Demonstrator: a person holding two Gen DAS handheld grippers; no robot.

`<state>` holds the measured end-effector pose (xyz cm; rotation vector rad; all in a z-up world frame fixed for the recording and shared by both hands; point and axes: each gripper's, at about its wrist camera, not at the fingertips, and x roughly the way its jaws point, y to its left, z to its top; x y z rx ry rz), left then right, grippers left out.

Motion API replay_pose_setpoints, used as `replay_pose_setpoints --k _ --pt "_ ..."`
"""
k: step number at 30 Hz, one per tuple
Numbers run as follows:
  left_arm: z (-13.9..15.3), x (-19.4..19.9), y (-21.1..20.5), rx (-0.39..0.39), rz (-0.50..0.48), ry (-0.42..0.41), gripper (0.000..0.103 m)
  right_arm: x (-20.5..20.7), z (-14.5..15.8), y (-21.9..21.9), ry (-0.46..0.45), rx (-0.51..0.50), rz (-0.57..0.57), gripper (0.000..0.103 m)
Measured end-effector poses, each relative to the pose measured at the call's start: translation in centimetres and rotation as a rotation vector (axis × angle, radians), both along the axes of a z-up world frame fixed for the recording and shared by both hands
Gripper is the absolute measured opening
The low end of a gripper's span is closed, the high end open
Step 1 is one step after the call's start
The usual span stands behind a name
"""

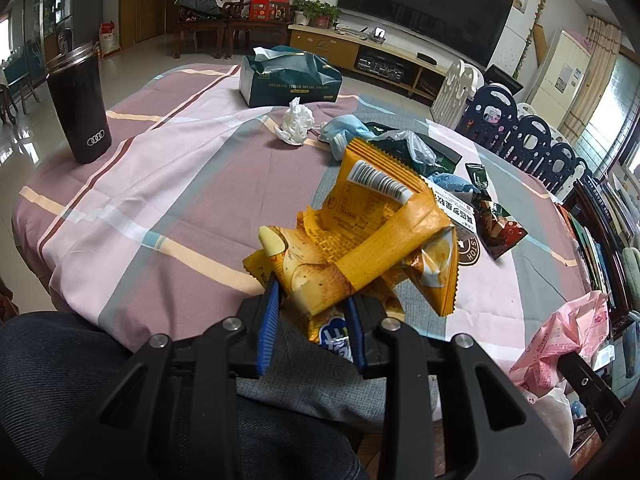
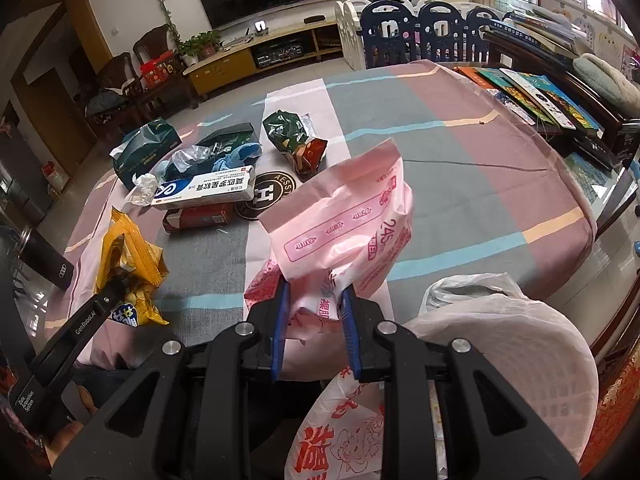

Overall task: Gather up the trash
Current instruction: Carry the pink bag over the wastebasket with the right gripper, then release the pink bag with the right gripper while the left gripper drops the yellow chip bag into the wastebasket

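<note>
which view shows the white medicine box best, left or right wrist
The right wrist view: the white medicine box lies in full sight, its long printed face clear, resting on a red box. In the left wrist view only one end peeks out behind the yellow snack wrappers.

Crumpled yellow wrappers and pink bag held above table.

My table under striped pink-grey cloth; on it black tumbler, teal tissue box, crumpled tissue, ointment box, red box, round coaster, green snack wrapper.
</note>
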<state>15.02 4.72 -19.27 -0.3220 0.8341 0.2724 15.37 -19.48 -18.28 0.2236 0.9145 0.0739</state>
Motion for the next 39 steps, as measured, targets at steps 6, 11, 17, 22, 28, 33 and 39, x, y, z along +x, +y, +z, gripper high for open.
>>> replay_pose_setpoints --k 6,11,17,22,28,33,39 --pt "-0.1 0.0 0.1 -0.008 0.003 0.001 0.031 -1.1 3.0 -1.1 -0.066 0.026 0.007 0.025" --pt "-0.1 0.0 0.2 -0.007 0.003 0.0 0.031 -3.2 5.4 -3.5 -0.123 0.034 0.012 0.025" --pt "0.0 0.0 0.2 -0.005 0.005 0.001 0.031 -5.9 5.4 -7.7 -0.108 -0.003 -0.032 0.025" --pt "0.0 -0.2 0.7 -0.02 0.015 -0.005 0.031 -8.1 3.3 -9.7 -0.022 -0.054 -0.035 0.025" --pt "0.0 -0.1 0.6 -0.013 0.01 -0.001 0.031 -9.6 -1.3 -10.2 0.131 -0.096 -0.037 0.025" --pt "-0.1 -0.2 0.8 -0.022 0.015 -0.003 0.031 -9.5 -2.8 -9.6 0.187 -0.087 -0.035 0.025" --pt "-0.1 -0.3 1.0 -0.032 0.016 -0.008 0.031 -9.3 -2.8 -8.4 0.192 -0.11 -0.003 0.025"
